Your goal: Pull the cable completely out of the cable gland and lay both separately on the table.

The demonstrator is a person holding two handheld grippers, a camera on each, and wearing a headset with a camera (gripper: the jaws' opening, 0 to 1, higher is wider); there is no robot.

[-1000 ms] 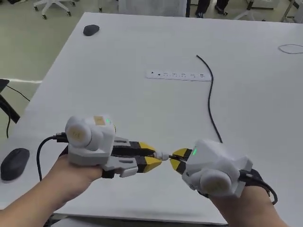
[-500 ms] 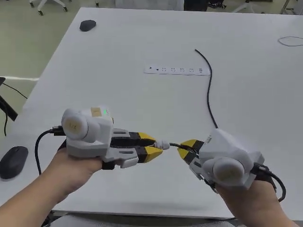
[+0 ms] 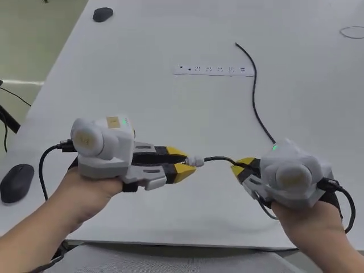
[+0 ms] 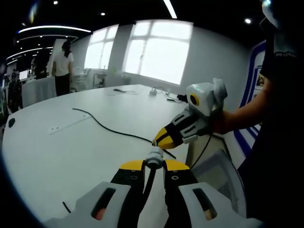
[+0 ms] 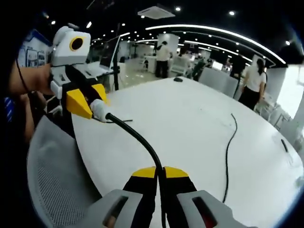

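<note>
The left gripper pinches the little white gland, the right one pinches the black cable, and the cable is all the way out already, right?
Not out yet. In the right gripper view the cable runs straight into the cable gland. The rest is right: the left gripper pinches the gland, the right gripper the black cable.

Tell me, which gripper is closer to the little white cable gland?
Left. The left gripper pinches the cable gland; the right gripper grips the cable, apart from it.
</note>
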